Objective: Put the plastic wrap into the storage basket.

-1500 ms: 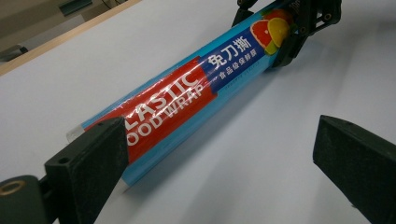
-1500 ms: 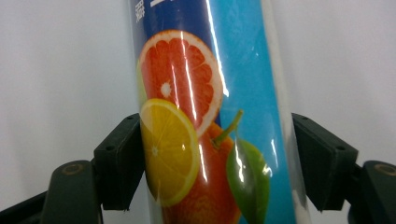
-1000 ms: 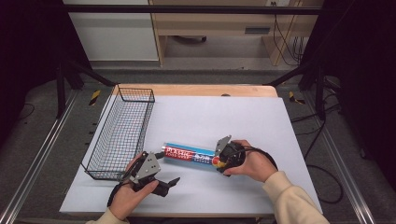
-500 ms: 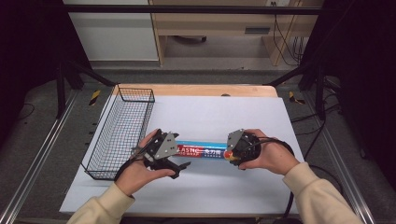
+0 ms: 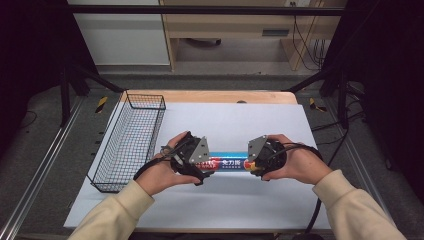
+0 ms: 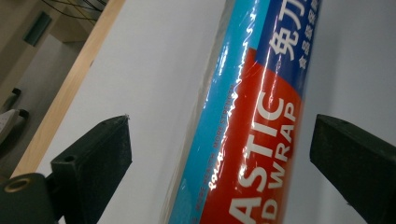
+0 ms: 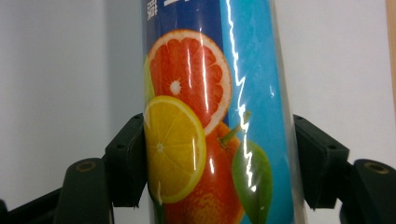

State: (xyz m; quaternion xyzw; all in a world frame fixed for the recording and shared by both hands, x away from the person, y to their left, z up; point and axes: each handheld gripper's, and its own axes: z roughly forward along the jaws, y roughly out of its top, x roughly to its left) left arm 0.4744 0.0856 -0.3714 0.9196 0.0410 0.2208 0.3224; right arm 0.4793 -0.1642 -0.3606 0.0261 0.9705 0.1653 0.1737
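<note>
— What's readable?
— "PLASTIC FOOD WRAP", partly cut off, on the blue-and-red plastic-wrap box (image 6: 261, 121); my right gripper (image 7: 219, 163) clamps its fruit-printed end.
— And earlier?
— Lifted since then; my left gripper (image 6: 219, 154), jaws just closing, straddles it without touching.

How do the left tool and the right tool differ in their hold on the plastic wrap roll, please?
The right tool is shut on the plastic wrap roll, pads pressing its fruit-printed end; the left tool stands open, its jaws just closing a little, gaps on both sides of the lettered end. Both straddle the roll, one at each end.
</note>
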